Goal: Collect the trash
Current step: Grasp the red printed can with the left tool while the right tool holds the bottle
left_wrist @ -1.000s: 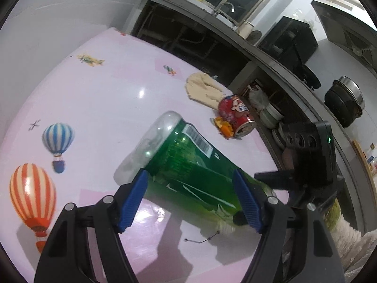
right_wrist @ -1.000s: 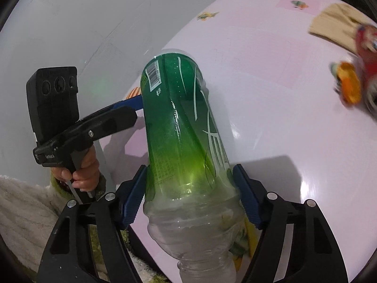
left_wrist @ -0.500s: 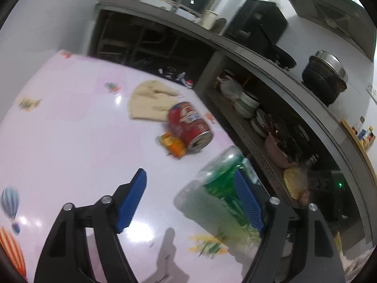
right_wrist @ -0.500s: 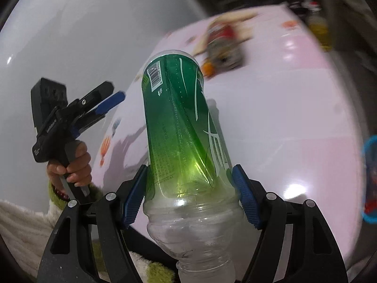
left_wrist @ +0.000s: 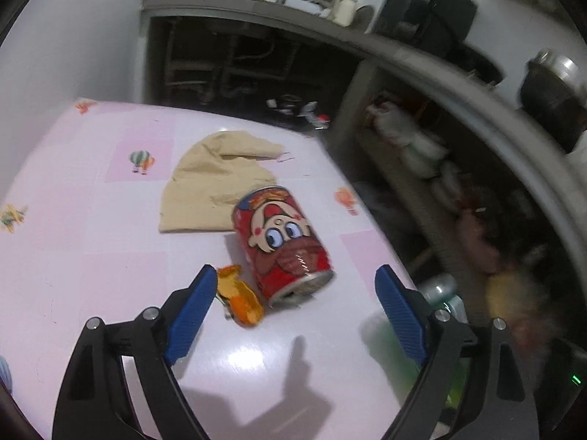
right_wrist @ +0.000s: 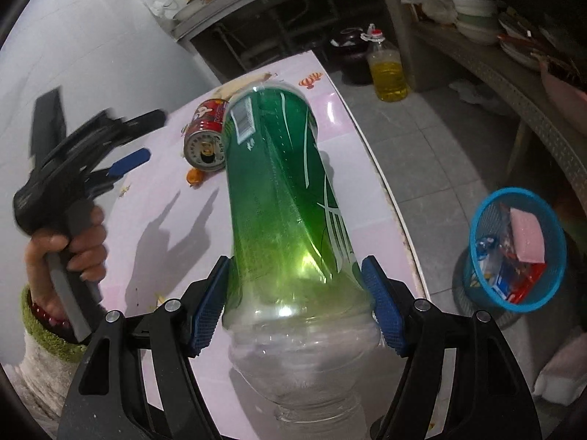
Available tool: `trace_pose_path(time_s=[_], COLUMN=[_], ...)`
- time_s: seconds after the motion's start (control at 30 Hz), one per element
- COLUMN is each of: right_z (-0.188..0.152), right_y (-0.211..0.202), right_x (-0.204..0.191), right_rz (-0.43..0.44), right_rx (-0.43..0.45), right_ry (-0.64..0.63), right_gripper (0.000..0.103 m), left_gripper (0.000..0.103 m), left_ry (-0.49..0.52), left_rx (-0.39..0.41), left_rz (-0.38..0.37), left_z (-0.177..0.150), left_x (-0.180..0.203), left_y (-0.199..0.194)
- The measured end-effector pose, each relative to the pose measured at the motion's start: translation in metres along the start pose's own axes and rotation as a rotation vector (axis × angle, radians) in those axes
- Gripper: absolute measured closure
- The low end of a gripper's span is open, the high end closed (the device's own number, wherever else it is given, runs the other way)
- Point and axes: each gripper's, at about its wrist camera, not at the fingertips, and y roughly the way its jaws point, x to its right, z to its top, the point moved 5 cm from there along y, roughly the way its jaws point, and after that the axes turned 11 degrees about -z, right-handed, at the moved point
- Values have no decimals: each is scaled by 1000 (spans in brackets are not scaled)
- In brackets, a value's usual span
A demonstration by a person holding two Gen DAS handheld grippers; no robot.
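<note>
Right tongs (right_wrist: 295, 304): clamped on the green bottle (right_wrist: 286, 198), held above the tabletop's (right_wrist: 352, 168) right edge.
Left tongs (left_wrist: 293, 311): spread wide, holding nothing.
Red can (left_wrist: 282, 242): on its side on the tabletop, just beyond the left tongs.
Orange wrapper (left_wrist: 238, 295): touching the can's left.
Blue basket (right_wrist: 513, 249): on the floor, right.

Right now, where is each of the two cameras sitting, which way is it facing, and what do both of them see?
Left wrist: rides the open left gripper, looking down over the pink table at the red can, orange wrapper and beige cloth; only its own fingers show.
Right wrist: rides the right gripper, shut on the green bottle, facing across the table edge toward the blue basket on the floor; the left hand and its gripper show.
Shared: the can, wrapper, table and the bottle.
</note>
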Motion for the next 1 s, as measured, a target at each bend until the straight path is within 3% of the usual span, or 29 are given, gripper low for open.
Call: trace_pose_path(time_s=[0.33,0.47,0.57,0.73,1.0], right_z=[-3,-4,-4,-3,-1], right_y=[-5,-6,-6,-6,-6], right_x=[-1,0,1,0,3], right_rz=[21,30,32,24,23], right_rx=[19,20,20,24,8], right_ry=[6,10,12,10,19], right_gripper=[35,35,35,35,35], left_gripper=[19,33,34,36,38], left_ry=[75,87,88,111,141], left_rx=[-30,-49,-46,-25,-50], left_rz=[169,219,224,166,-60], left_z=[-1,-6,-7,-5,-24], left_x=[5,1,1,9,31], left_y=[54,62,61,49,-15])
